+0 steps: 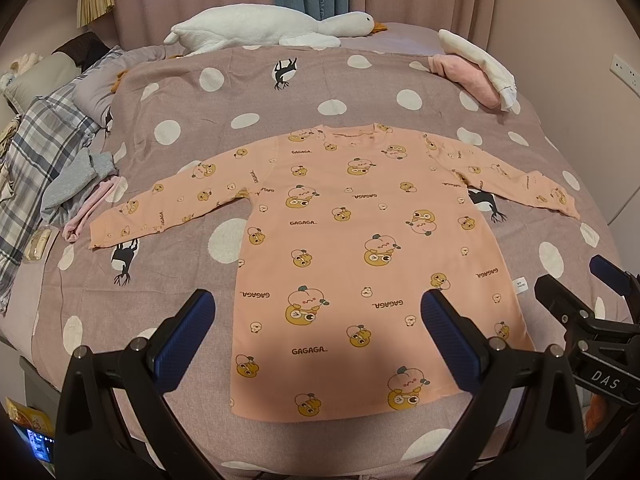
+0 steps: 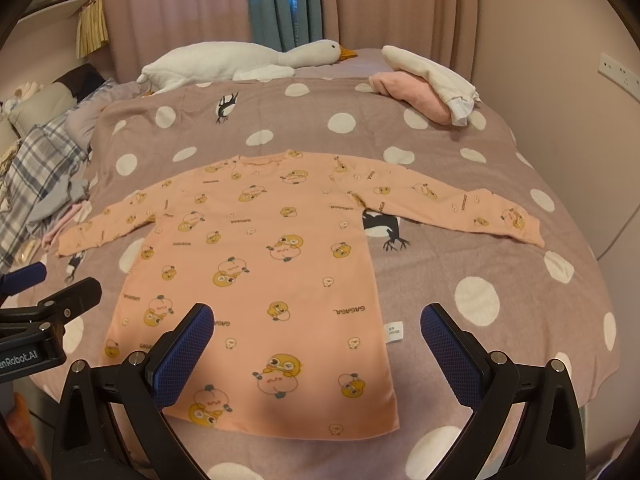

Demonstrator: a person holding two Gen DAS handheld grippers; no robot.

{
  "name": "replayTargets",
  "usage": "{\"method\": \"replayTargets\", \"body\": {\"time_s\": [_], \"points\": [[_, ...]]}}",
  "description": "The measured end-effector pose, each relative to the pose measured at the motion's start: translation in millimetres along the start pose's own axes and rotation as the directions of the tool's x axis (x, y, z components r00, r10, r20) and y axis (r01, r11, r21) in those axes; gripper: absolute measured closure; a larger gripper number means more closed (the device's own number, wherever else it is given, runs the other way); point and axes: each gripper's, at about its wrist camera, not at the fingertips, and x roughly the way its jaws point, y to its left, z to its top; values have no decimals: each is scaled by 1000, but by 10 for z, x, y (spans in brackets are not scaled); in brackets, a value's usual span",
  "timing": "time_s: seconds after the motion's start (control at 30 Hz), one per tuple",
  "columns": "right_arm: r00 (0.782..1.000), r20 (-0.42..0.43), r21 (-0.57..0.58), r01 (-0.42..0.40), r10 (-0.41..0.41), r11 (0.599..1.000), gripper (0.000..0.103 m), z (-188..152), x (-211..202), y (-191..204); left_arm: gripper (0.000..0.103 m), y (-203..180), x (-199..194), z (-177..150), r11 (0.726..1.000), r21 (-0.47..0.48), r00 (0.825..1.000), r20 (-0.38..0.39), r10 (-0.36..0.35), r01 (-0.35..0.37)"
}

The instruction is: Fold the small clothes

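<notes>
A small peach long-sleeved shirt [image 1: 360,240] with duck prints lies flat on the bed, both sleeves spread out, hem toward me. It also shows in the right wrist view [image 2: 260,264]. My left gripper [image 1: 318,312] is open and empty above the hem's left part. My right gripper [image 2: 316,322] is open and empty above the hem's right part; its fingers [image 1: 560,300] also show at the right edge of the left wrist view. Neither gripper touches the shirt.
The bed has a mauve polka-dot cover [image 1: 240,92]. A white goose plush [image 1: 260,28] lies at the back. Folded pink and white clothes [image 1: 480,72] sit at the back right. A pile of grey, pink and plaid clothes [image 1: 60,168] lies at the left.
</notes>
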Motion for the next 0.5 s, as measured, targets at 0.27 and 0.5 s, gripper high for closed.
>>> {"method": "replayTargets", "body": {"time_s": [0.27, 0.5], "points": [[1000, 0, 1, -1, 1, 1000, 1, 2, -2, -4, 0, 2, 0, 4, 1000, -1, 1000, 0, 1, -1], [1000, 0, 2, -1, 1, 1000, 1, 8, -2, -7, 0, -4, 1, 4, 1000, 0, 1000, -2, 1, -1]]}}
